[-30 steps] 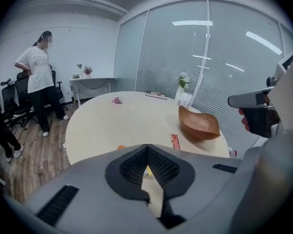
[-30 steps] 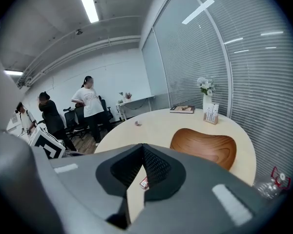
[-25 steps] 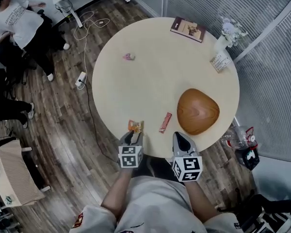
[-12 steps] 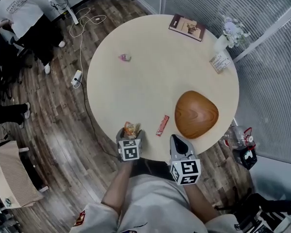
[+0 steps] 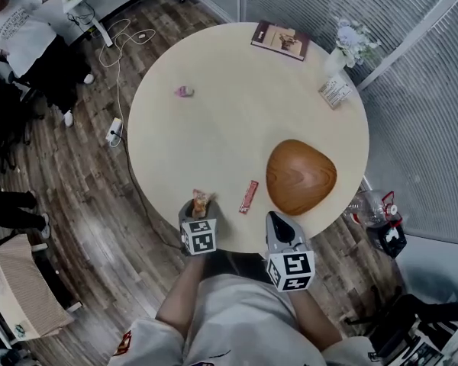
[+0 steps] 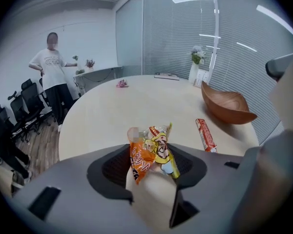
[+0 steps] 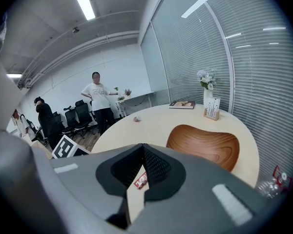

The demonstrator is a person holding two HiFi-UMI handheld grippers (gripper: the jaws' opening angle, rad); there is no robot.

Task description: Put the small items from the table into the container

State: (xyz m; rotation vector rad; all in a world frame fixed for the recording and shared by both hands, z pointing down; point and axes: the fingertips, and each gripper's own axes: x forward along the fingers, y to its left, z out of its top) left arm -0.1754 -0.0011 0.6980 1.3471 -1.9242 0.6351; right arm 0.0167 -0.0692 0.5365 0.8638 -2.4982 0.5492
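Grasping is in hand: the snack packet (image 6: 146,155) is being clamped by the closing left gripper (image 5: 200,206), the right gripper (image 5: 278,219) is closed and empty, and a lift to the bowl (image 5: 301,175) is required next.

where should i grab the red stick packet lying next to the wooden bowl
Pinch the red stick packet across its narrow width at mid-length, coming down from above. It lies flat on the table, long axis pointing roughly away from the near edge, so one jaw goes on each long side. The right hand-held gripper sits close beside it.
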